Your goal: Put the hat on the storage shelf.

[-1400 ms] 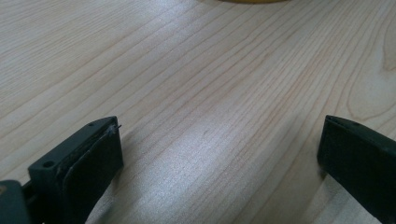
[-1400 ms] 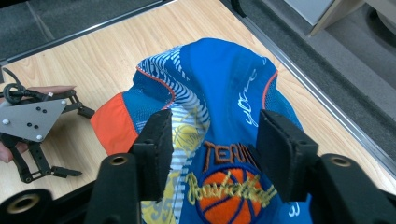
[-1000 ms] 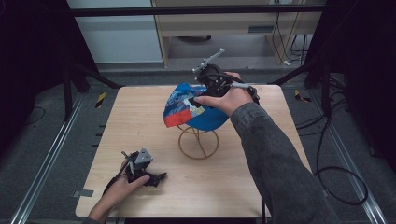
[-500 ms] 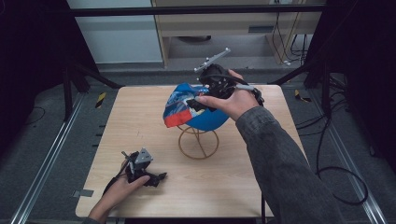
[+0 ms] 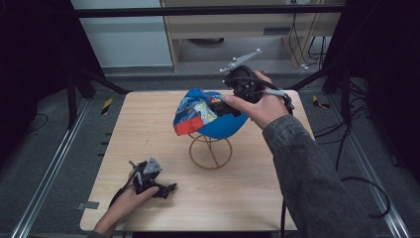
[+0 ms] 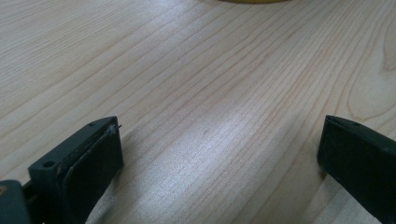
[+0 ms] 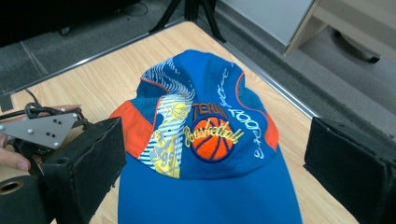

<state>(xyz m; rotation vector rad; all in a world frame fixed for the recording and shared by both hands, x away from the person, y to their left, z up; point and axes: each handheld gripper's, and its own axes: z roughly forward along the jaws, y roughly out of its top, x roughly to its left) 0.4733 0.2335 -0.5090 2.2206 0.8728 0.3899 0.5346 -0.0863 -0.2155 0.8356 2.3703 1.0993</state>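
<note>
Blue cap: one, on one wire stand; two hand-held grippers, both wide, empty.

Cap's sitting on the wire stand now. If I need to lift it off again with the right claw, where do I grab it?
Take the cap by its brim, the flat blue edge nearest the right claw, coming from the brim side. It juts free of the wire stand and fits between the open jaws; the rounded crown offers no such edge.

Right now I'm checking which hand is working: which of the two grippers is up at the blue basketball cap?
The right gripper, raised at the blue basketball cap on the wire stand, fingers open. The left gripper rests low on the wooden table, apart from it.
</note>
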